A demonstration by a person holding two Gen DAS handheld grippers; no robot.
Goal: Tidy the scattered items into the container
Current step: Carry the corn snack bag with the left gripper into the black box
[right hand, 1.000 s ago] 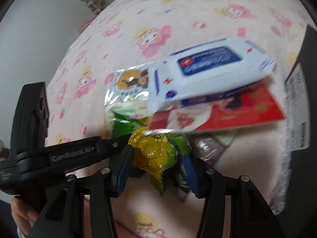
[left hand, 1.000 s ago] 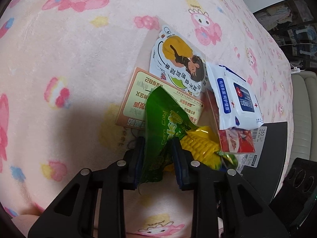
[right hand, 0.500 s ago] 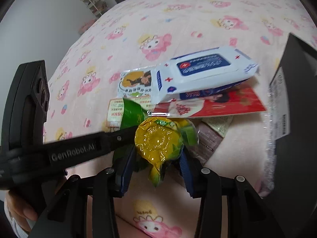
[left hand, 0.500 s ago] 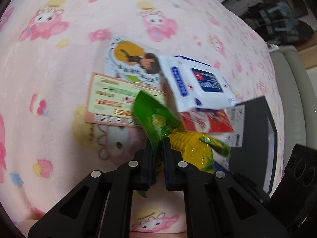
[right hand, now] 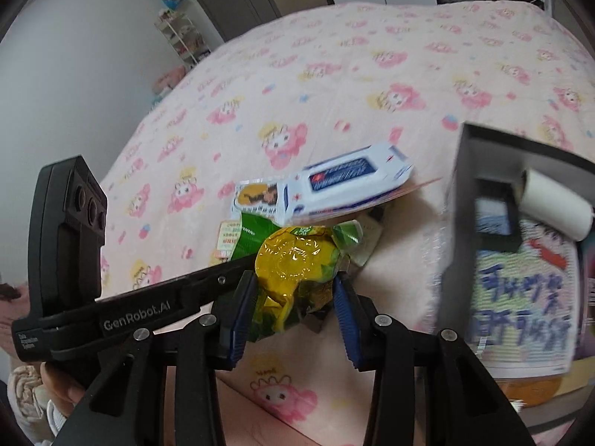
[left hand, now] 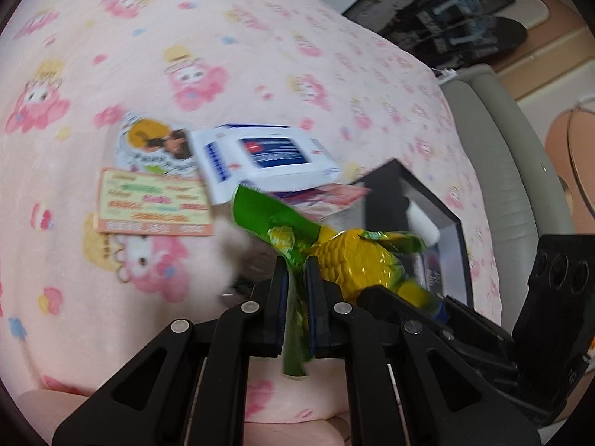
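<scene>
A corn snack packet (left hand: 353, 264), yellow with green ends, hangs above the pink blanket between both grippers. My left gripper (left hand: 295, 286) is shut on its flat green end. My right gripper (right hand: 293, 316) is shut on the fat yellow end of the corn packet (right hand: 293, 271), blue pads pressing both sides. The black box (right hand: 457, 223) stands open just to the right, and in the left wrist view the black box (left hand: 431, 208) lies beyond the packet. A white wipes pack (left hand: 267, 152), an orange card (left hand: 152, 204), a cartoon sachet (left hand: 152, 145) and a red packet (left hand: 327, 197) lie on the blanket.
Inside the box lie a white roll (right hand: 554, 204) and a printed bag (right hand: 520, 308). The pink cartoon blanket (right hand: 372, 74) covers the bed. A grey cushioned seat (left hand: 502, 148) runs along the bed's right side. A hand (right hand: 59, 390) holds the left gripper's handle.
The left gripper closed on the packet's green end. Both grippers then rose with the corn packet, lifting it off the blanket and toward the black box, whose inside now shows.
</scene>
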